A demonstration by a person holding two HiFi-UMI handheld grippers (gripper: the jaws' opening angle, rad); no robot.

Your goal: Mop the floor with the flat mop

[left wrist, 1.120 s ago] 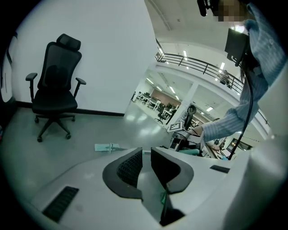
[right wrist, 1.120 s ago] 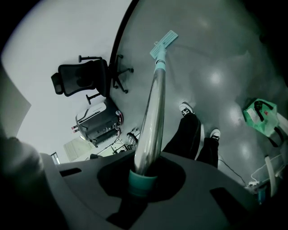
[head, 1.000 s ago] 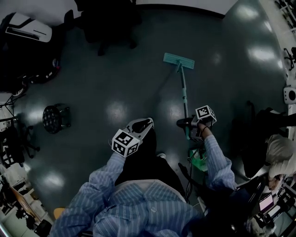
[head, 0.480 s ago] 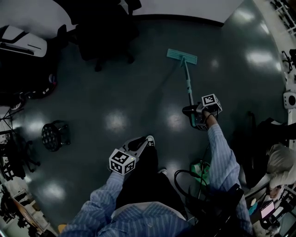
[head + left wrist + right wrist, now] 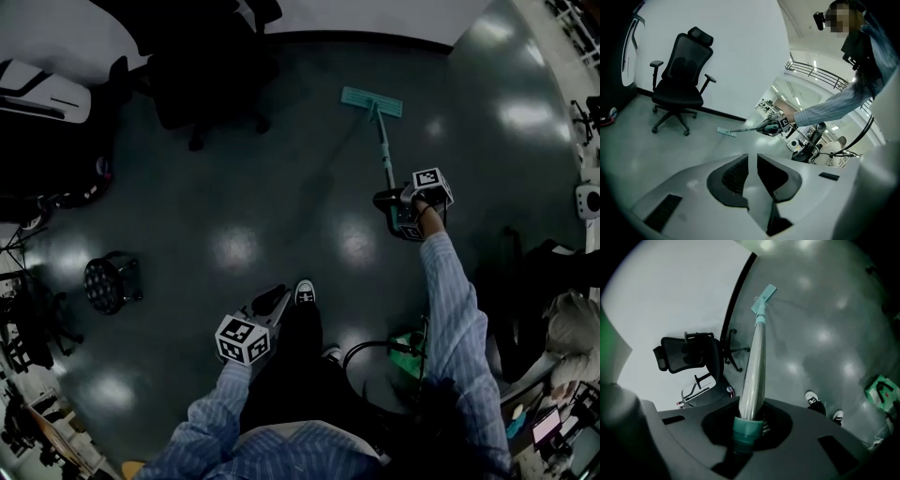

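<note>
The right gripper [image 5: 392,208] is clamped on the green grip at the top end of the mop handle [image 5: 384,155], and its own view shows the pole rising straight out from between the closed jaws [image 5: 749,423]. The left gripper [image 5: 267,302] hangs low by the person's leg, well back from the chair [image 5: 211,80]. Its jaws [image 5: 751,176] stand only a narrow slit apart with nothing between them, so it takes no part in the work. From the right gripper the handle runs away from the person, slanting down to the mop head [image 5: 372,101]. The head lies flat on the floor [image 5: 234,187] to the right of the chair, close to the dark strip at the foot of the wall. The pole's long axis points toward that wall, and the head lies crosswise to it, roughly parallel with the wall. With the arm stretched out, this looks like the far end of a one-handed push stroke. The next move probably calls for drawing the head back, or sweeping it sideways, with the pad kept flat and clear of the chair's legs. A second grip from the left gripper would likely steady the pole.
</note>
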